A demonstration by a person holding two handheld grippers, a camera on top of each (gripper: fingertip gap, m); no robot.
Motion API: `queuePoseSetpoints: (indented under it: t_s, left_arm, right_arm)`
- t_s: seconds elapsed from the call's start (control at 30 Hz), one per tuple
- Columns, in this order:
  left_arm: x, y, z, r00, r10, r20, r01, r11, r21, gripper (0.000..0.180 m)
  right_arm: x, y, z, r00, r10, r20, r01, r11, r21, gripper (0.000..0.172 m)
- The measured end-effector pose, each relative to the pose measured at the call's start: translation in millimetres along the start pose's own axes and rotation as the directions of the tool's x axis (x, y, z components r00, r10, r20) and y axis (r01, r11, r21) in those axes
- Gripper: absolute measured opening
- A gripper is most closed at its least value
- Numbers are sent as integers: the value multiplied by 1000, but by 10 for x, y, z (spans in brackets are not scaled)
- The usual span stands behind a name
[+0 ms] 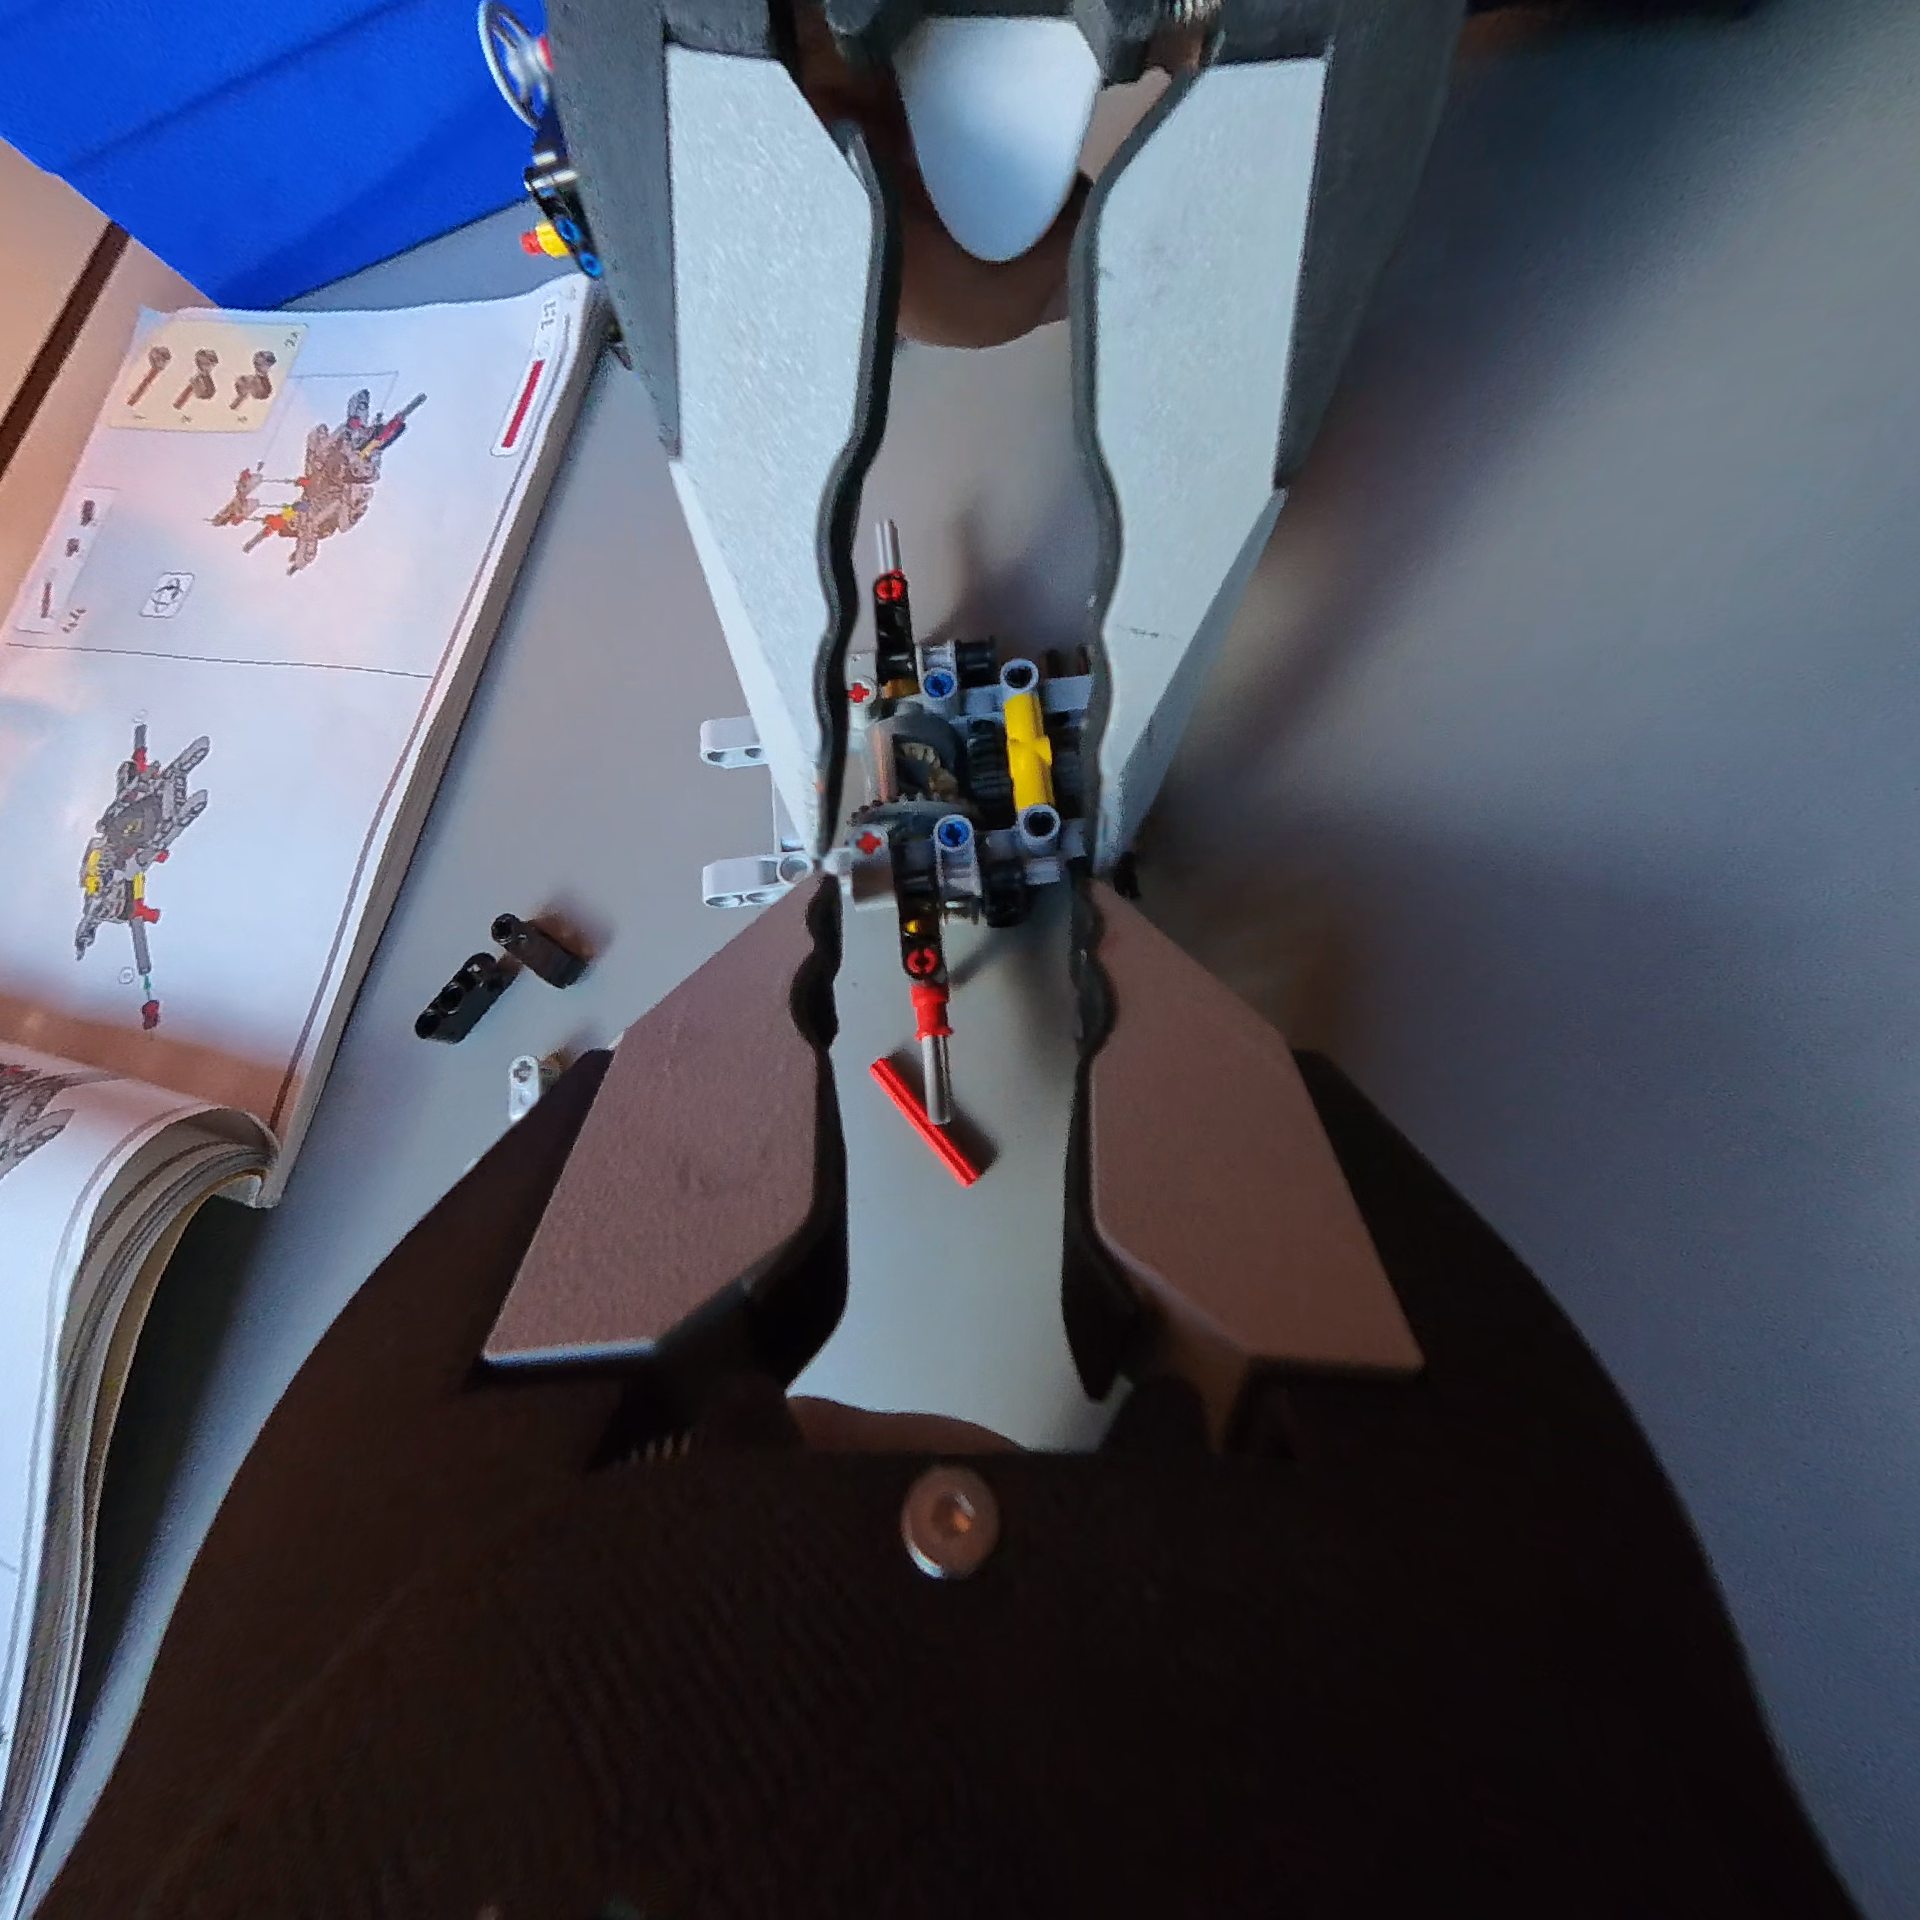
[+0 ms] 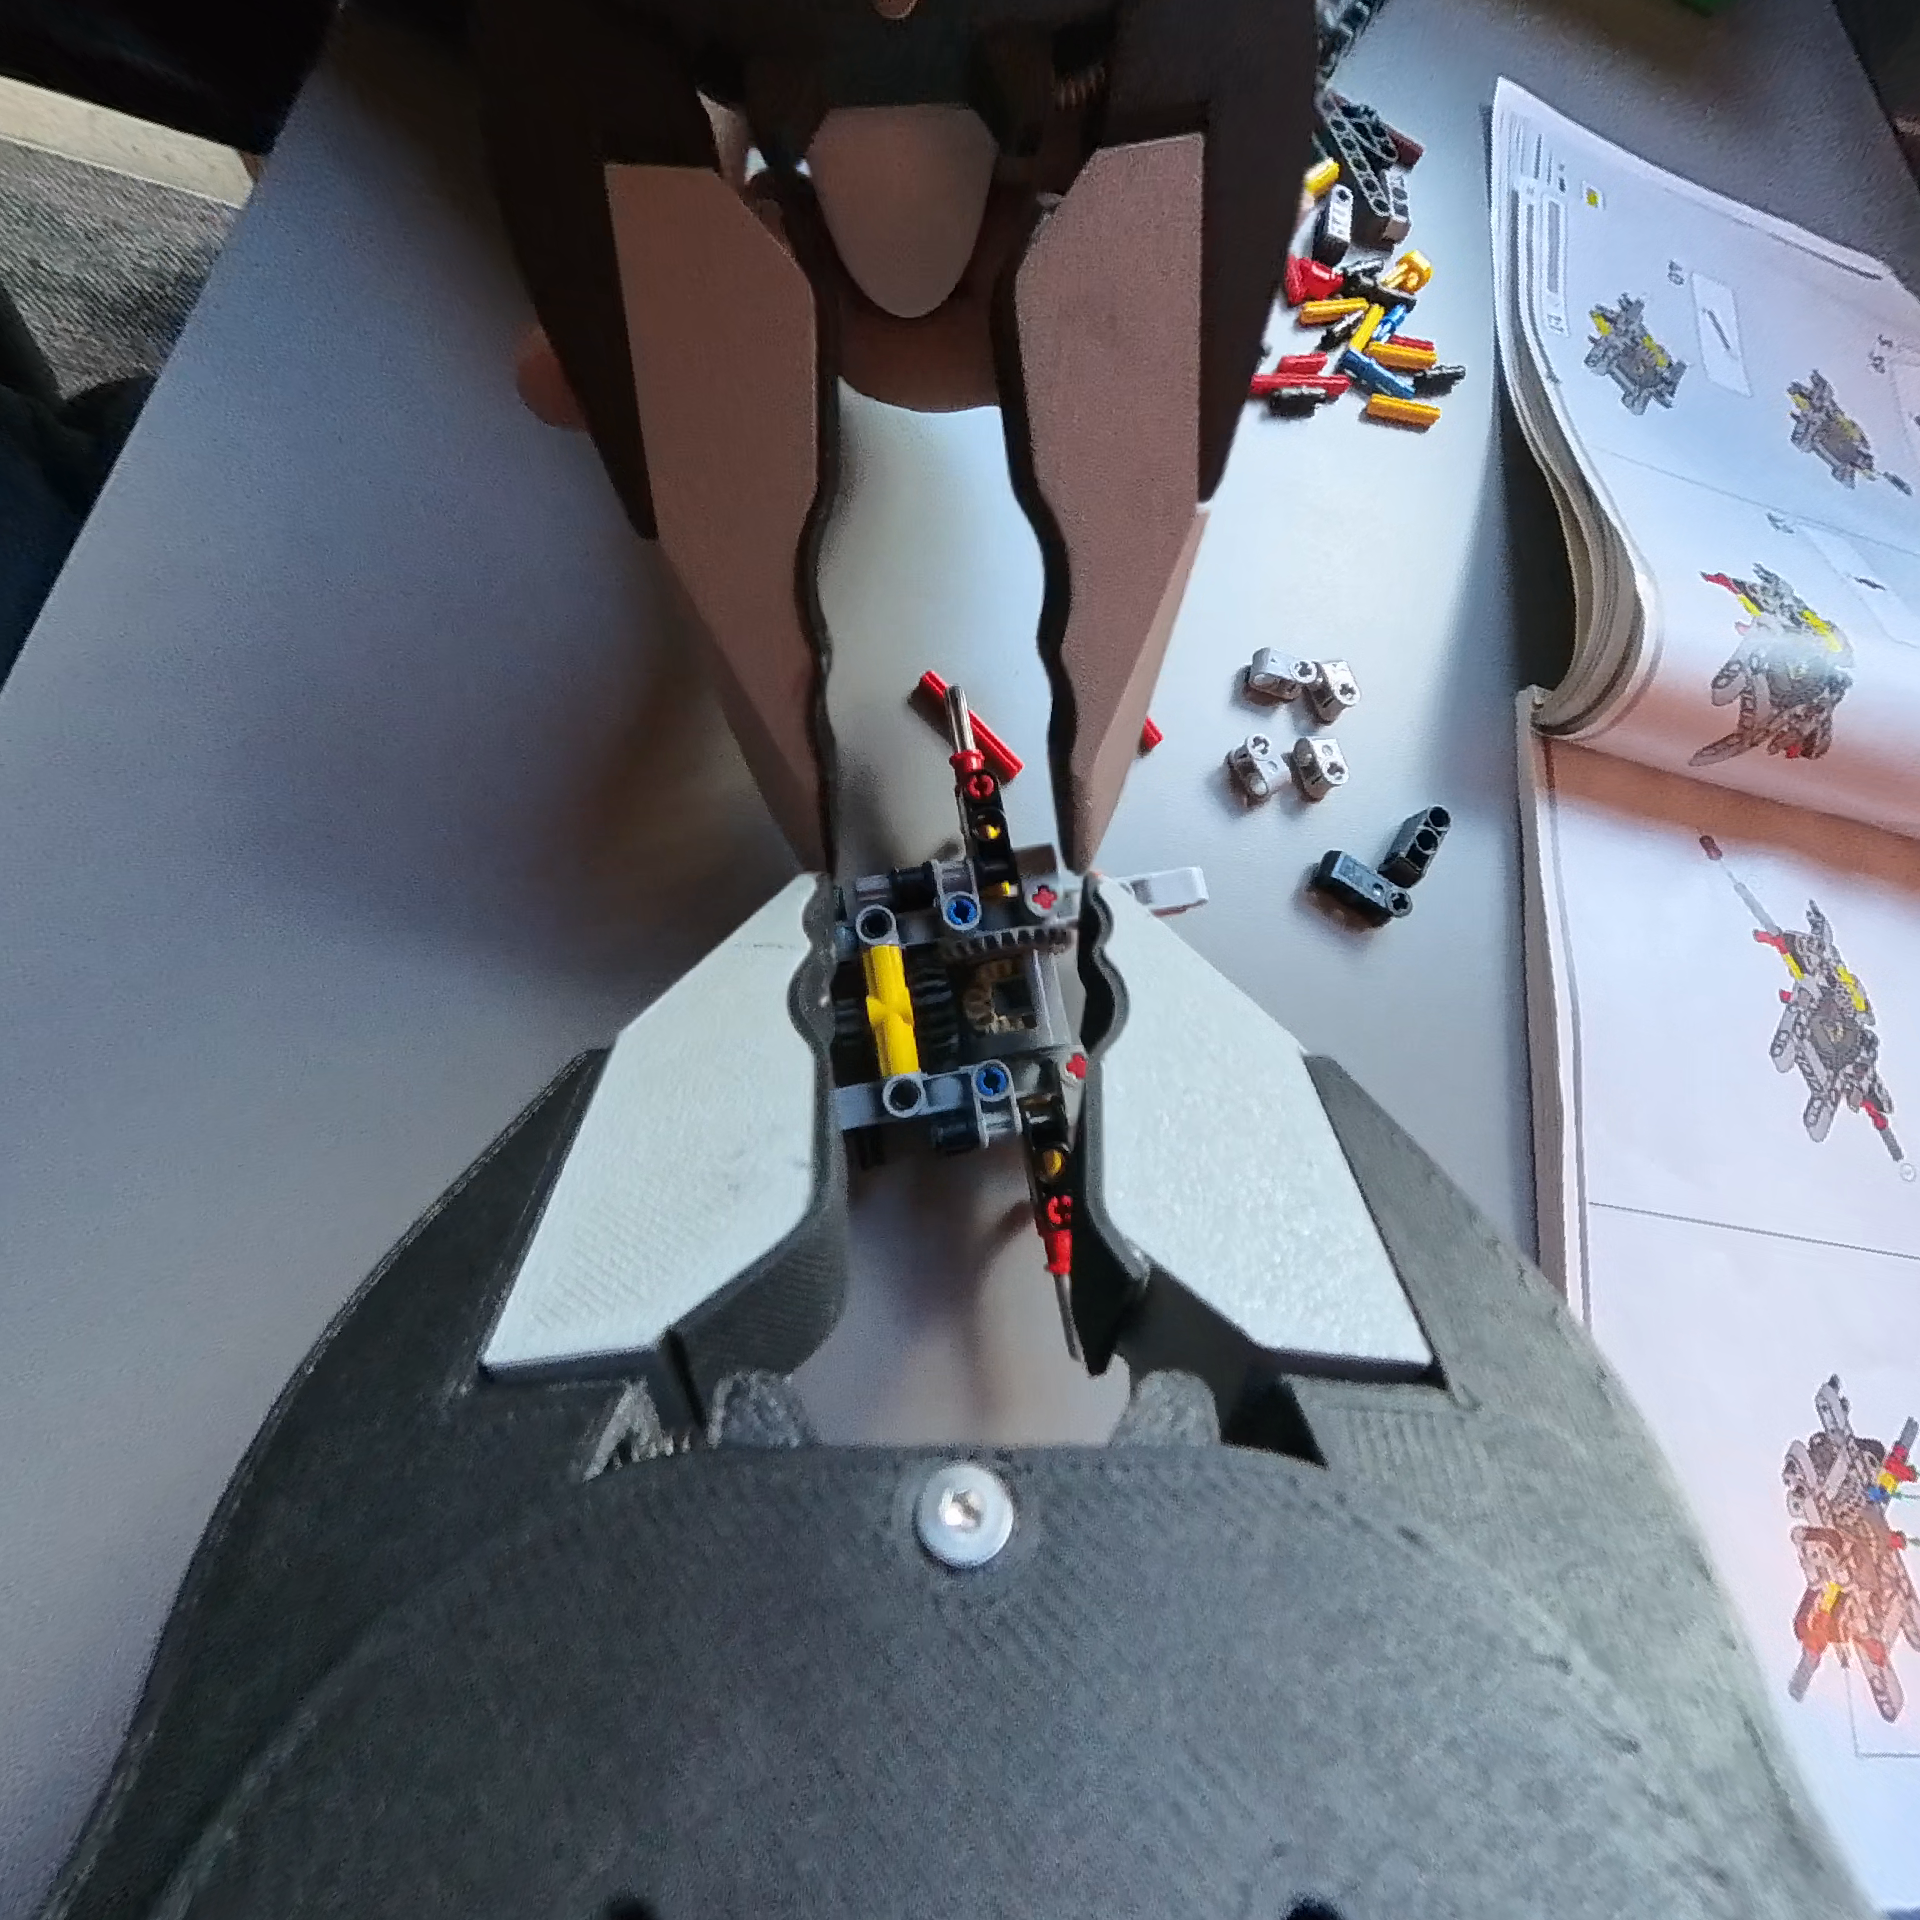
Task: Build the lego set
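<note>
A small grey building-brick gear assembly (image 2: pixel 935 997) with a yellow connector, blue pins and black gears sits between the grey fingers of my right gripper (image 2: pixel 954 894). Both pads press on its sides. The left wrist view shows the same assembly (image 1: pixel 987 769) and the right gripper (image 1: pixel 961 857) closed on it. My left gripper (image 1: pixel 951 894), with brown fingers, faces it tip to tip and is open. Its tips flank the assembly's near end without pressing, and a black beam with a grey axle (image 1: pixel 940 1070) sticks out between them. The left gripper also shows in the right wrist view (image 2: pixel 954 862).
A red axle (image 1: pixel 930 1122) lies on the grey table (image 1: pixel 1558 727) under the left fingers. Two black connectors (image 2: pixel 1371 862), several light grey connectors (image 2: pixel 1294 727), a pile of small parts (image 2: pixel 1361 322) and an open instruction booklet (image 2: pixel 1714 935) lie alongside. A blue box (image 1: pixel 260 135) stands behind the booklet. Both grippers' tips are close together, under 4 cm apart.
</note>
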State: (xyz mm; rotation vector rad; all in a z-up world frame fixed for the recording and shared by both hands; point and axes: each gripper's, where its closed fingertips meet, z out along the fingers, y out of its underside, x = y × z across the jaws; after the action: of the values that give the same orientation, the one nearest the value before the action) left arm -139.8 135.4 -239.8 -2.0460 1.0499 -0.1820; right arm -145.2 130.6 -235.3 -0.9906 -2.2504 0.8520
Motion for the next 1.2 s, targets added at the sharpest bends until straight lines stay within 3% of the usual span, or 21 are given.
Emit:
queuePoseSetpoints:
  t_s: [0.67, 1.2]
  left_arm:
    - [-24, 16, 24, 997, -81, 5, 81, 997, -16, 41]
    - [-58, 34, 7, 997, -58, 57, 61, 997, -54, 40]
  right_arm:
    - [51, 71, 29, 999, 27, -18, -27, 999, -25, 40]
    - [73, 52, 34, 998, -19, -54, 17, 999, -35, 38]
